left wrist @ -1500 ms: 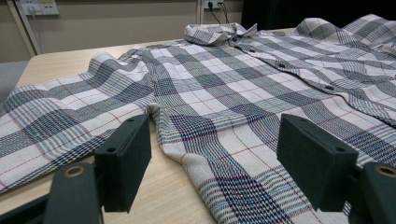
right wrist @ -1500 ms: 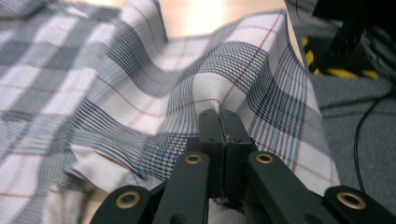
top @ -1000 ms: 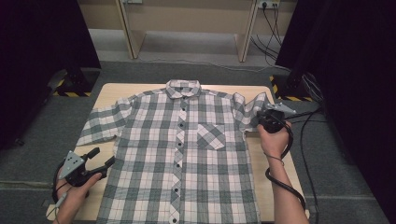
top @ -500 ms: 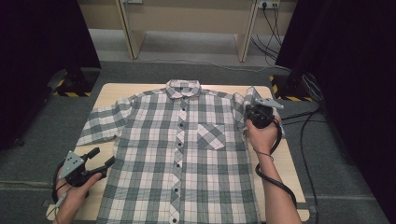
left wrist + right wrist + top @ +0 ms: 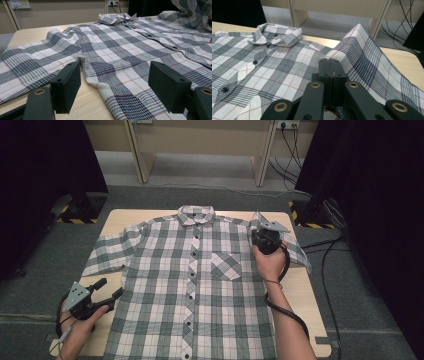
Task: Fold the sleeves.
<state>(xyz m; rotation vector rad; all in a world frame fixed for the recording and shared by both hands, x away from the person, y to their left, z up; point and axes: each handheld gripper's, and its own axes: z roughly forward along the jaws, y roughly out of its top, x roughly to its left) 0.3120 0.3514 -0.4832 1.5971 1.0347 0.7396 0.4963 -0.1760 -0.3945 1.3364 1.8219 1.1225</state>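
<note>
A grey, white and red plaid shirt (image 5: 200,280) lies buttoned and face up on the pale wooden table (image 5: 125,217), collar at the far side. My right gripper (image 5: 259,224) is over the shirt's right shoulder. Its jaws (image 5: 331,67) are shut on the right sleeve (image 5: 362,55), whose cloth rises in a tent from the table. My left gripper (image 5: 110,289) is by the shirt's near left side, just off the cloth. It is open (image 5: 113,87), with the shirt's edge (image 5: 100,82) lying between and beyond the pads, untouched. The lifted sleeve (image 5: 192,12) shows far off.
The left sleeve (image 5: 107,255) lies spread flat toward the table's left edge. Beyond the table stand wooden desk legs (image 5: 137,150) on grey floor. Cables (image 5: 325,270) trail on the right. Black curtains (image 5: 370,195) flank both sides.
My right gripper has moved left, toward the shirt's middle, and slightly up, drawing the sleeve cloth with it. The left gripper has stayed put and open.
</note>
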